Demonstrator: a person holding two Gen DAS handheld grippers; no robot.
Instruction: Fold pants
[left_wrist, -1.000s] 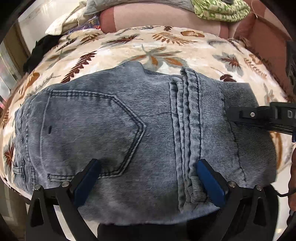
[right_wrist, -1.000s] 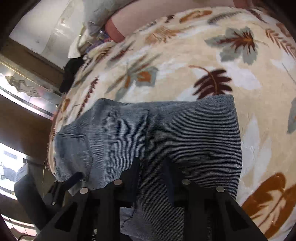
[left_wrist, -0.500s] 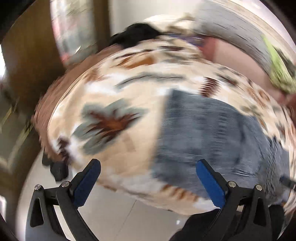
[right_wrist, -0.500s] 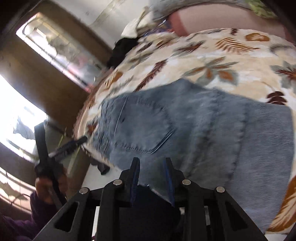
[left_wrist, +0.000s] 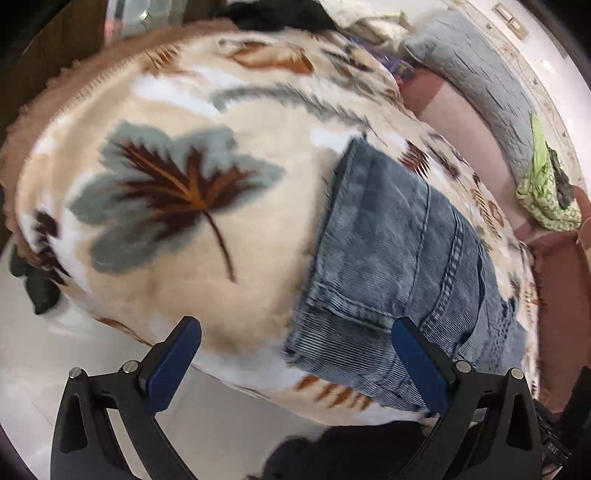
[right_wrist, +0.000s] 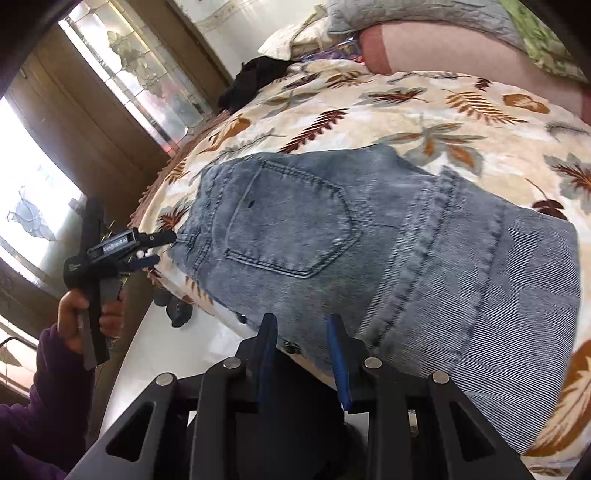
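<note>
The bed (right_wrist: 424, 107), under its leaf-print blanket (left_wrist: 177, 206), carries everything, and the main risk comes from its near edge. The folded pants (right_wrist: 369, 258) lie right along that edge, waistband end toward the near-left corner, back pocket (right_wrist: 291, 225) up, w/ the ribbed fold on the right side. A sideways pull on the bundle could slide it over the edge to the floor and undo the layers. The fleece is soft, so it may also bunch and drag w/ the denim.

Next risk is the stack itself. The folded layers are only resting on one another. A pinch that takes just the top layer would peel it back instead of moving the whole bundle.

The left gripper (left_wrist: 295, 365) is spread wide and empty. It is off the near-left corner, part over the floor, one blue pad over the waistband corner. Closing from there would catch blanket or nothing, or crumple that corner.

The right gripper (right_wrist: 301, 354) has its jaws nearly together, a narrow gap between the pads. It hangs at the near edge of the bed. It seems to hold nothing, though the lens distortion makes contact w/ the hem hard to judge. Pushed forward that narrow, it would shove the fold rather than straddle it.
</note>
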